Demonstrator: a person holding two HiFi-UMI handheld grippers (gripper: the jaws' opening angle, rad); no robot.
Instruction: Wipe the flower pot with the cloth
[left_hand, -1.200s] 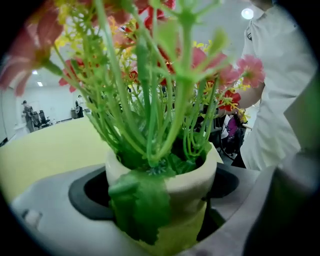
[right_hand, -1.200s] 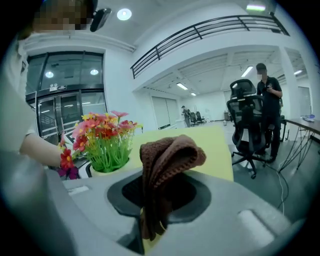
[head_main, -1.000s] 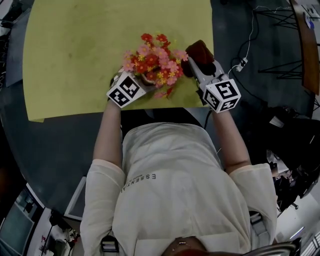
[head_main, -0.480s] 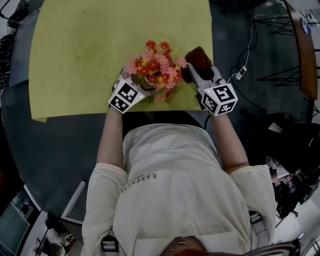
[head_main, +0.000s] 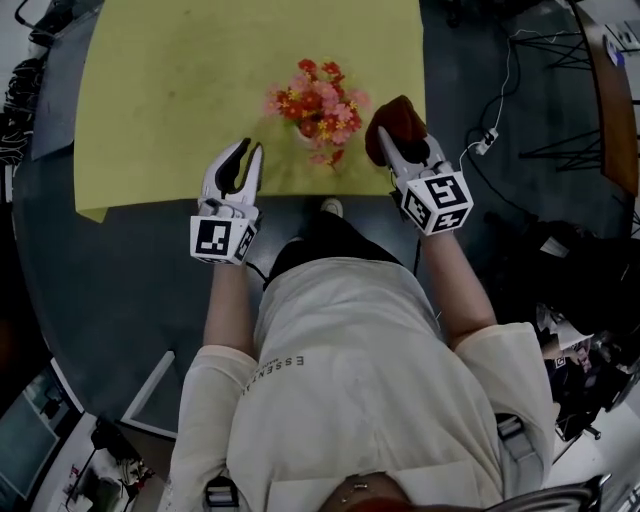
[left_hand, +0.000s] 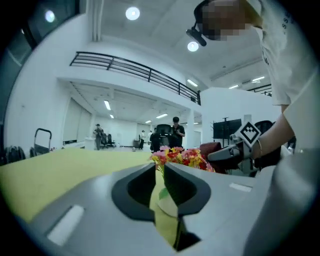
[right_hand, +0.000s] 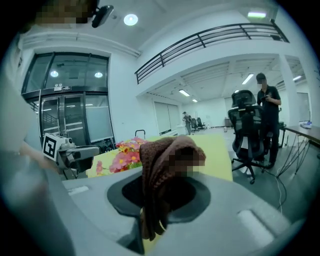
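The flower pot (head_main: 318, 105), topped with red and pink blooms that hide most of its body, stands on the yellow-green table (head_main: 170, 80) near the front edge. Left of it, clear of the pot, my left gripper (head_main: 250, 148) hangs over the table's near edge. Its jaws have just been closing to a narrow slit with nothing between them (left_hand: 159, 167). The flowers (left_hand: 180, 157) show beyond it. My right gripper (head_main: 390, 138) is shut on a bunched brown cloth (head_main: 400, 115) just right of the pot. In the right gripper view the cloth (right_hand: 165, 160) drapes over the jaws.
Dark floor surrounds the table. A cable with a power strip (head_main: 487, 125) lies to the right, and wooden furniture (head_main: 612, 90) stands at the far right. My shoe (head_main: 330, 207) shows under the table edge. An office chair (right_hand: 245, 130) and a standing person (right_hand: 267, 112) are beyond the table.
My left gripper has let go of the pot, pulled back and left toward the table's near edge, and its jaws have narrowed. The right gripper with the cloth has shifted only slightly.
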